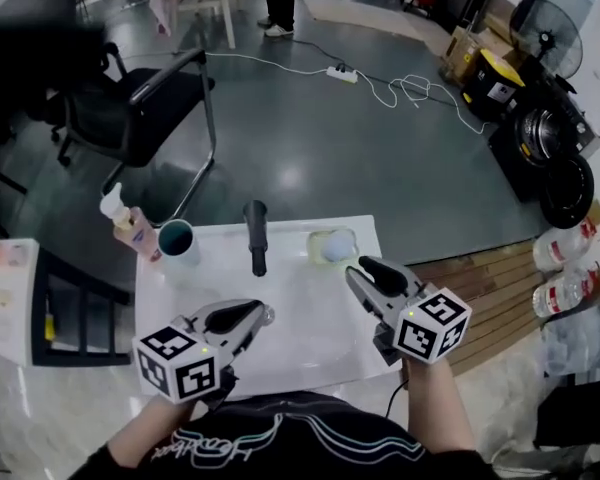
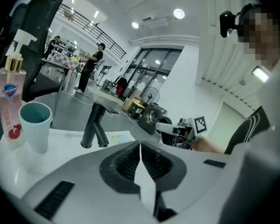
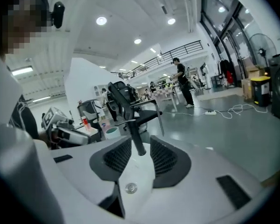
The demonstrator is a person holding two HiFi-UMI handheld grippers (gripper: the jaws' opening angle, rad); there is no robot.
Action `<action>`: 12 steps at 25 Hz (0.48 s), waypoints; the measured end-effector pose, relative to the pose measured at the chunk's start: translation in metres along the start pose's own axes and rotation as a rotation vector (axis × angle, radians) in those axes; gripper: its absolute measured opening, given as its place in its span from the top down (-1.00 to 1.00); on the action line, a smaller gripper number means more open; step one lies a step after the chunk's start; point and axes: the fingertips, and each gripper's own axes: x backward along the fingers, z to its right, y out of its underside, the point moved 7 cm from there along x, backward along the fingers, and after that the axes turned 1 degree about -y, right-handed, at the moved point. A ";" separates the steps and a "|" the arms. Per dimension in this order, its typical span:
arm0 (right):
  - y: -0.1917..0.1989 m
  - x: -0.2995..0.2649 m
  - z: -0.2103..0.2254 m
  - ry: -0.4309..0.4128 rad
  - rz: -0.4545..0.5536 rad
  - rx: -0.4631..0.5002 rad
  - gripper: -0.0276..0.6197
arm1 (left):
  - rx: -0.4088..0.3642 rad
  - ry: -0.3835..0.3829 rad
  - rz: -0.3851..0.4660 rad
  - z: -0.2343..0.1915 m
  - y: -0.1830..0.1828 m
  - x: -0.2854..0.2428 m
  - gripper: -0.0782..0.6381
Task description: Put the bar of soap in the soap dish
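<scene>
The pale bar of soap [image 1: 336, 249] lies in the light green soap dish [image 1: 316, 236] on the sink's back right corner, right of the black faucet [image 1: 257, 236]. My right gripper [image 1: 364, 270] hovers just in front and to the right of the dish, apart from it. Its jaws stand open with nothing between them [image 3: 141, 142]; the faucet [image 3: 130, 120] and the drain [image 3: 130, 187] show through the gap. My left gripper [image 1: 264, 314] hangs over the basin's front left, shut and empty [image 2: 140, 146]. In the left gripper view the dish [image 2: 116, 138] sits beyond the faucet [image 2: 94, 127].
A teal cup [image 1: 177, 240] and a pump bottle [image 1: 130, 224] stand at the back left of the white sink [image 1: 310, 348]. A black chair [image 1: 130, 108] is behind the sink. Water bottles [image 1: 565, 268] lie on the floor to the right.
</scene>
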 end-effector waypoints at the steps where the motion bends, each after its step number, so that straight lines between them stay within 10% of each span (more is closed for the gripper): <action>1: 0.000 0.005 -0.015 -0.030 -0.001 0.005 0.53 | -0.010 0.015 0.006 0.004 -0.002 0.005 0.70; 12: 0.014 0.051 -0.126 -0.086 0.114 0.074 0.83 | -0.082 0.119 0.118 0.034 0.008 0.061 0.70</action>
